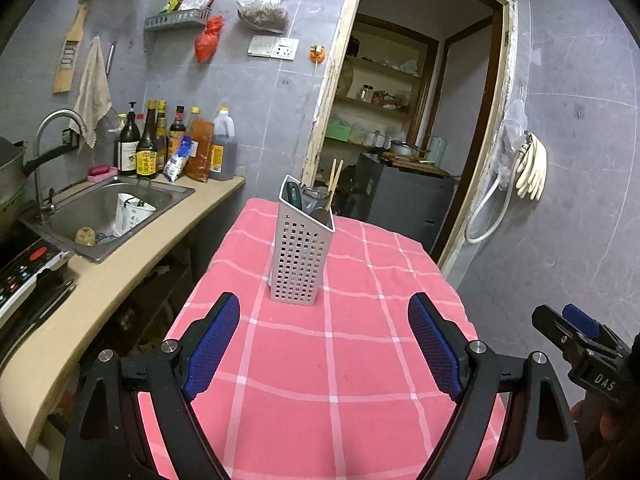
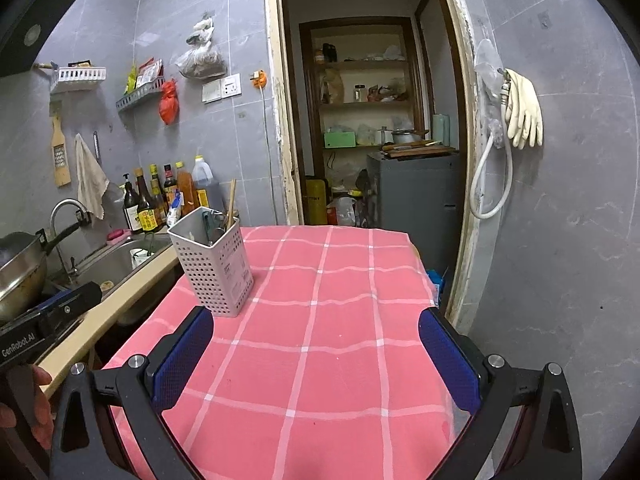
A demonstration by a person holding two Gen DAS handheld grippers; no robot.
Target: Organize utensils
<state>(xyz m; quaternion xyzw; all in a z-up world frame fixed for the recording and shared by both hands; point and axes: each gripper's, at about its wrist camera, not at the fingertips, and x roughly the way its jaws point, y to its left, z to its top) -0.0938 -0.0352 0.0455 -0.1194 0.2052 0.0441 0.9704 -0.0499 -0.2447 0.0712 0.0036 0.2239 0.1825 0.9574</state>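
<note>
A grey perforated utensil holder (image 1: 300, 252) stands upright on the pink checked tablecloth (image 1: 340, 360); it also shows in the right wrist view (image 2: 214, 264). Wooden chopsticks (image 1: 334, 184), a metal spoon and a dark-handled utensil stick up from it. My left gripper (image 1: 322, 344) is open and empty, near the table's front edge, short of the holder. My right gripper (image 2: 316, 360) is open and empty, to the right of the holder and nearer the camera. The right gripper also shows at the right edge of the left wrist view (image 1: 576, 332).
A counter with a steel sink (image 1: 108, 212), a tap, sauce bottles (image 1: 168, 144) and a stove lies left of the table. A wok (image 2: 18, 272) sits on the stove. A doorway with shelves and a grey cabinet (image 2: 416, 196) is behind the table.
</note>
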